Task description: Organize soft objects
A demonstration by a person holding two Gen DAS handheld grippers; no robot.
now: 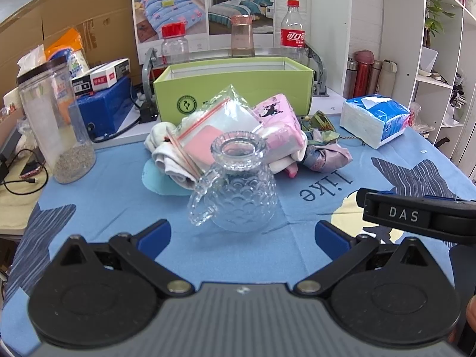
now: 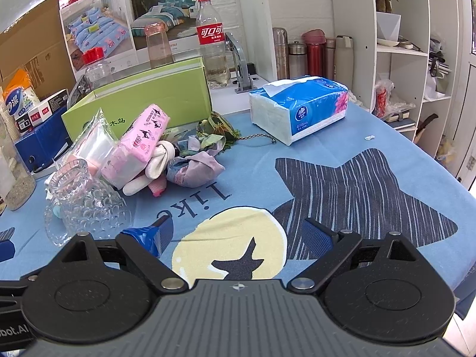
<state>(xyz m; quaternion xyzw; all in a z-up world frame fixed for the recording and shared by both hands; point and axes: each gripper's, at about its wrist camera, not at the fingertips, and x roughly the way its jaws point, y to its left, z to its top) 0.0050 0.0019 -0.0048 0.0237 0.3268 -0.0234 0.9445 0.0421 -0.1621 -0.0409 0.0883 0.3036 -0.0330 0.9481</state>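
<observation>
Left hand-held gripper: fingers spread wide, nothing between them, hovering low over the blue desk cloth. Right hand-held gripper: also spread apart and empty, over the yellow moon print; its left blue pad looks wrapped in tape. Landmark is the green box, open-topped, at the back of the desk. Soft pile sits directly in front of the green box, touching or nearly touching its front wall: pink tissue pack leaning on top, clear zip bag with a pink item inside on the left side of the pile, white socks beneath and left, a crumpled grey-purple cloth at the right edge, and a green patterned pouch with a chain just behind that cloth. An upside-down glass mug stands on the desk in front of the pile, between the pile and the left hand-held gripper, handle pointing left in the left wrist view; it partly hides the pile's lower front. Blue-white tissue pack lies to the right of the green box, apart from the pile. Tall clear jar with grainy stuff at the bottom stands left of the green box, near the desk edge. Cola bottle and two other clear bottles stand behind the green box. Whether the green box holds anything: cannot tell from either view.
</observation>
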